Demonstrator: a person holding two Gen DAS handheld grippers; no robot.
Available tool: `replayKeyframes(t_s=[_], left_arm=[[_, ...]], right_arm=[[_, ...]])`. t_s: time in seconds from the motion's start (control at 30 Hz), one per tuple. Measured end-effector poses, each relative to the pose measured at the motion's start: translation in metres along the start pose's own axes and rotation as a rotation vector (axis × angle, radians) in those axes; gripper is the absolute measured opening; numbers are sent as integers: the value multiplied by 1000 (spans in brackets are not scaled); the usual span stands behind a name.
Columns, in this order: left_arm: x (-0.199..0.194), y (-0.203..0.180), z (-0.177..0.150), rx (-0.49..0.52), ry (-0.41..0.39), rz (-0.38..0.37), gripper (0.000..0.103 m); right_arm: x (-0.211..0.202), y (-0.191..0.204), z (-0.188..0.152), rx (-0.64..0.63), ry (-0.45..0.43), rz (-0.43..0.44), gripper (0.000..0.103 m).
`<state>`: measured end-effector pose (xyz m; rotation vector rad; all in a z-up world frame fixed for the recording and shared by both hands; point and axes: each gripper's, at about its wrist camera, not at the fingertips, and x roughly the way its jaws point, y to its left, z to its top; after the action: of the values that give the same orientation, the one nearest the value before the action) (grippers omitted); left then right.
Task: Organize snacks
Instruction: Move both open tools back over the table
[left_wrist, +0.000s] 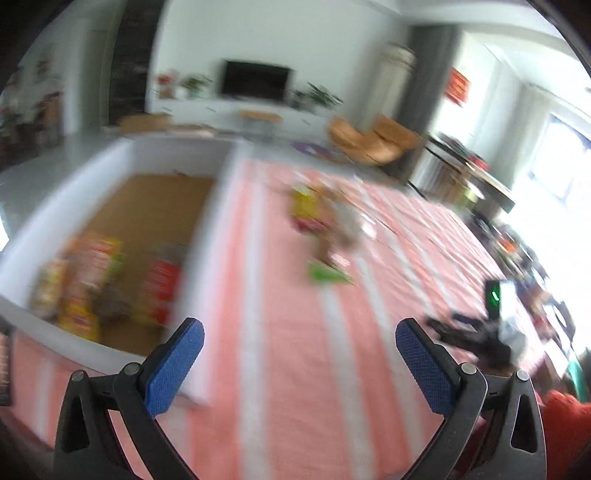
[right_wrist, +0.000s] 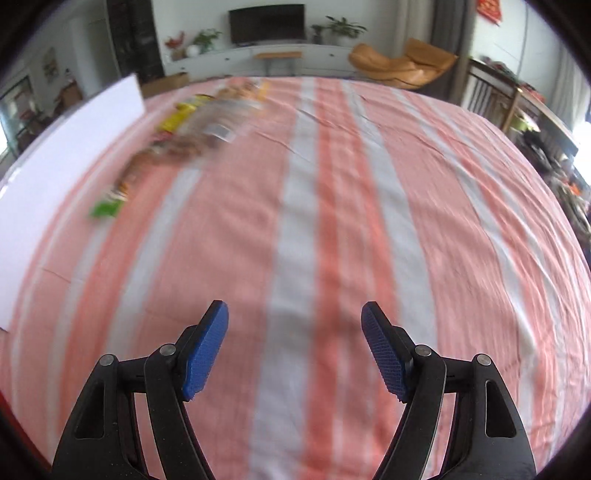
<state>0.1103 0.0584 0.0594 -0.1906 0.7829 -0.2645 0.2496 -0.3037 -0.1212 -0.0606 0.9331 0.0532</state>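
A white box (left_wrist: 33, 266) at left already holds several snack packets (left_wrist: 99, 288). The left gripper (left_wrist: 299, 347), spread wide and empty, is beside it. More loose snacks (left_wrist: 321, 221) lie strung out ahead and rightward on the striped cloth (left_wrist: 295, 369). The right gripper (right_wrist: 294, 332), half open and empty, has them ahead-left (right_wrist: 177, 133).

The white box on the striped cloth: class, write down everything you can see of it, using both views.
The white box is a wide, open-topped tray with low white walls and a brown floor that looks like cardboard. It sits flat on the striped cloth, left of the loose snacks. Several snack packets, red, yellow and orange, lie in its near corner; blur hides their labels. The right wrist view shows only its plain outer wall. No fingers touch it.
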Motion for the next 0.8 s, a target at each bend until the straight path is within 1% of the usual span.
replayKeyframes(t_s=[0.03,0.07,0.1,0.13,0.17,0.27,0.4,0.53,0.57,0.67,0.8], left_arm=[[9,-10,-7,11,31,-23,103],[24,-21,-15,26,72,-35,103],[42,-29,-24,45,111,-29,103],[55,-34,-31,62,139,-13,103],[72,-37,-37,85,171,21,103],[106,-31,-48,110,216,105,103],[133,-16,-40,88,210,190,103],[155,-13,-29,88,198,250,103],[157,-10,-32,95,191,265,103],[157,-10,-30,86,169,269,103],[159,-8,-29,83,158,270,103]], right_arm=[[1,-6,-4,5,-38,7,78],[0,-9,-7,9,-52,-4,79],[0,-11,-8,11,-62,-10,81],[0,-12,-9,11,-64,-8,81],[2,-11,-8,6,-63,-11,83],[6,-8,-3,1,-59,-6,85],[9,-6,-1,5,-56,-13,87],[6,-5,-4,5,-56,-13,88],[6,-6,-4,5,-57,-12,88],[6,-6,-4,5,-57,-12,88],[6,-6,-4,5,-57,-12,88]])
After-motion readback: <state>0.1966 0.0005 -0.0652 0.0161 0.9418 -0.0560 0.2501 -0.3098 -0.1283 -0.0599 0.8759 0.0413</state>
